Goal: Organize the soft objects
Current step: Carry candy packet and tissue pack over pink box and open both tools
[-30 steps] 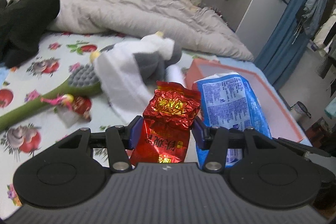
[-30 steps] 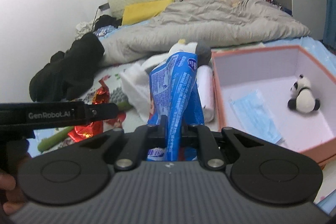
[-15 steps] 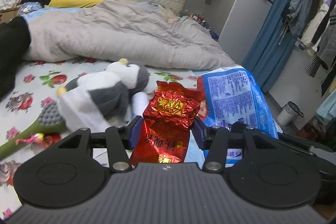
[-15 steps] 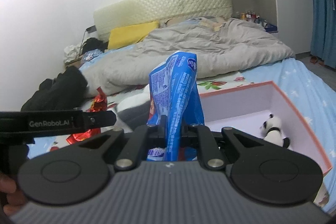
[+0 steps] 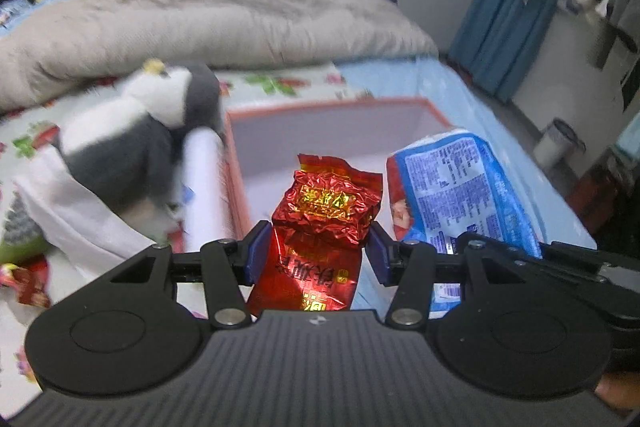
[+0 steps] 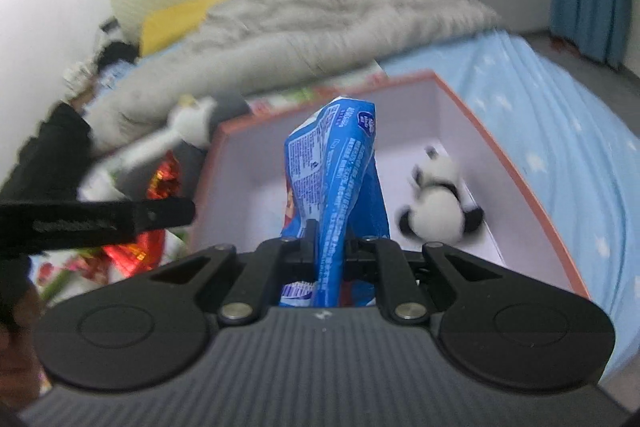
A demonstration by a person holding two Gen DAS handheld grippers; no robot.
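My left gripper [image 5: 316,251] is shut on a crinkled red foil packet [image 5: 326,211] and holds it over the near left part of the pink-rimmed box [image 5: 320,107]. My right gripper [image 6: 329,247] is shut on a blue plastic packet [image 6: 332,171] and holds it upright above the same box [image 6: 520,163]. The blue packet also shows in the left wrist view [image 5: 460,195], to the right of the red one. A small panda plush [image 6: 436,207] lies inside the box on its white floor.
A grey and white penguin plush [image 5: 148,131], a white cloth [image 5: 80,215] and a white roll [image 5: 204,187] lie on the fruit-print sheet left of the box. A grey duvet [image 5: 208,11] fills the back of the bed. A blue curtain [image 5: 504,7] hangs at the right.
Both grippers have swung right and tipped downward with their packets, and now hang over the box. The box interior and panda plush have come closer in the right wrist view.
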